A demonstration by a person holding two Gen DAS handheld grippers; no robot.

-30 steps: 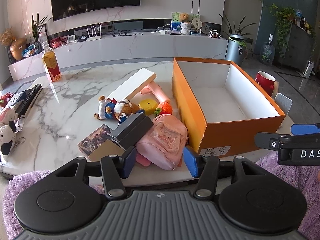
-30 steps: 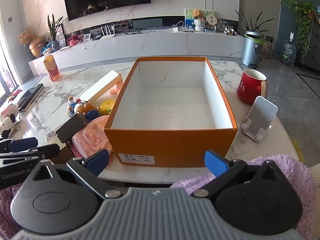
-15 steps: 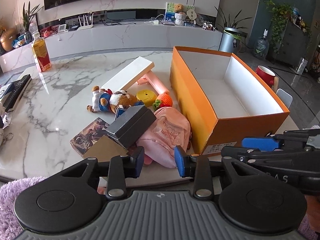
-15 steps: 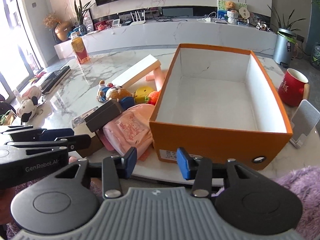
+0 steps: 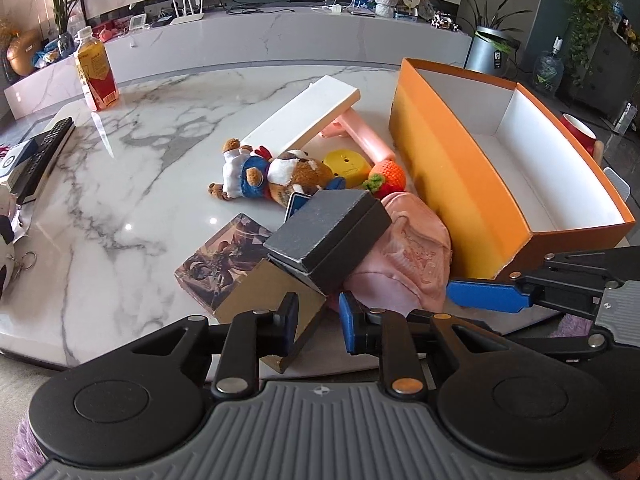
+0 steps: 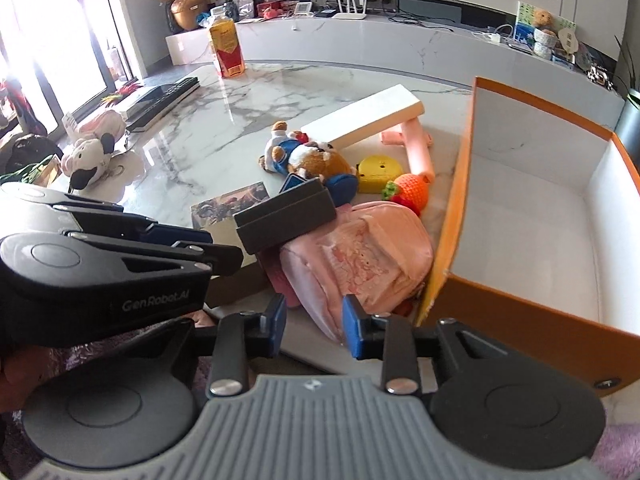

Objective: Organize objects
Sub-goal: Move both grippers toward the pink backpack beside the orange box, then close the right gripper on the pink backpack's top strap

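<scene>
Left wrist view. The left gripper hangs at the near edge of the white marble worktop, jaws parted by a narrow gap and holding nothing. Just ahead lies a tilted dark grey rectangular box, propped on a brown cardboard piece and leaning against a soft pink fabric backpack. Beyond these lie a brown plush dog in blue clothes, a yellow plastic disc, an orange crocheted fruit and a long white flat box. The empty orange cardboard box with white interior stands just beside the pile. The right gripper enters from the right.

Right wrist view. The right gripper, jaws slightly apart and empty, faces the pink backpack, which touches the orange box wall.

Suggested technique: the grey box probably goes first; widen the jaws before straddling its short sides, then lift straight up so the backpack beneath does not drag.
</scene>
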